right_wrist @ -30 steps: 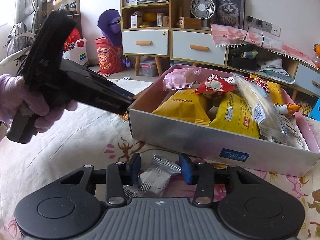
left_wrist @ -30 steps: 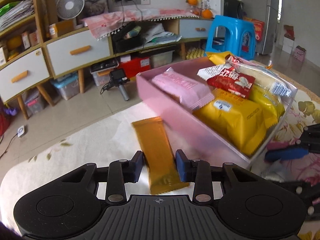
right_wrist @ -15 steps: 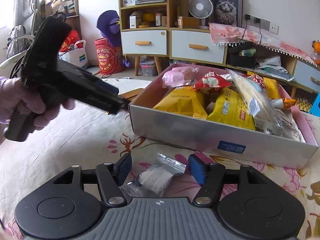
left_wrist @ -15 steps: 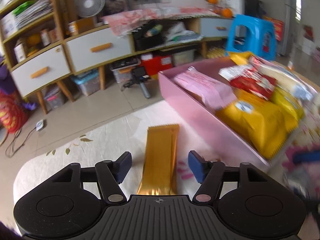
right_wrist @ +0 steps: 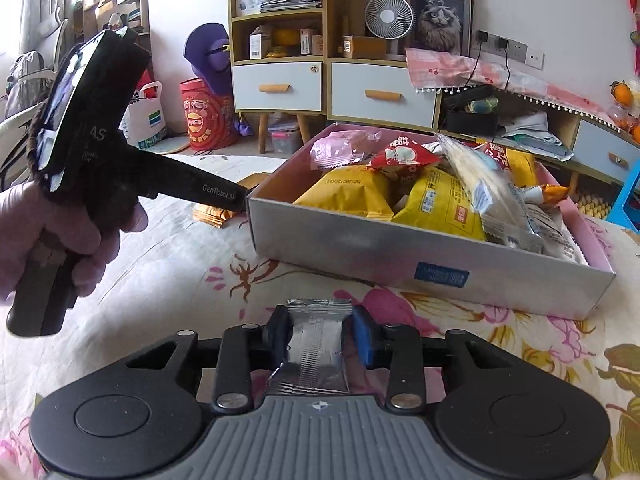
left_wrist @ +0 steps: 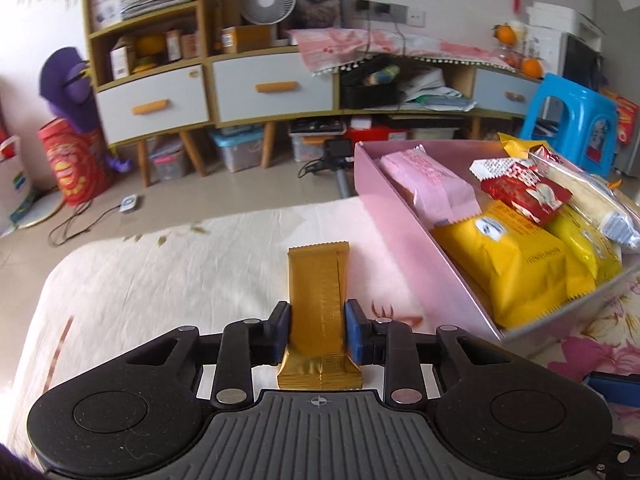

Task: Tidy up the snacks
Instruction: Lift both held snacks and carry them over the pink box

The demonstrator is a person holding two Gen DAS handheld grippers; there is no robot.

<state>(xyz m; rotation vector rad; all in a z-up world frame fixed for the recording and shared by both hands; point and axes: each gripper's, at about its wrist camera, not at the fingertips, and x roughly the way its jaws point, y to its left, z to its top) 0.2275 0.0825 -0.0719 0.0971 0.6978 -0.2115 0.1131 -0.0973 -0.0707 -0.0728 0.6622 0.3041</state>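
A gold snack bar (left_wrist: 318, 304) lies lengthwise on the cloth-covered table, and my left gripper (left_wrist: 318, 330) is shut on its near half. The bar's end also shows in the right wrist view (right_wrist: 210, 214). A pink box (left_wrist: 404, 228) full of snack packs stands to its right; its grey side (right_wrist: 360, 246) faces the right wrist view. My right gripper (right_wrist: 320, 338) is shut on a silver snack pack (right_wrist: 316, 350) lying on the floral cloth in front of the box. The left gripper's body (right_wrist: 100, 128), held in a gloved hand, shows at the left.
The box holds yellow packs (left_wrist: 516, 264), a red pack (left_wrist: 524, 192), a pink pack (left_wrist: 432, 184) and a clear long pack (right_wrist: 484, 188). The table edge (left_wrist: 160, 236) runs beyond the bar. Drawers, shelves and a blue stool (left_wrist: 568, 124) stand behind.
Both grippers were open half a second ago. Now the left has shut on the gold bar and the right on the silver pack. The left gripper also swung left.
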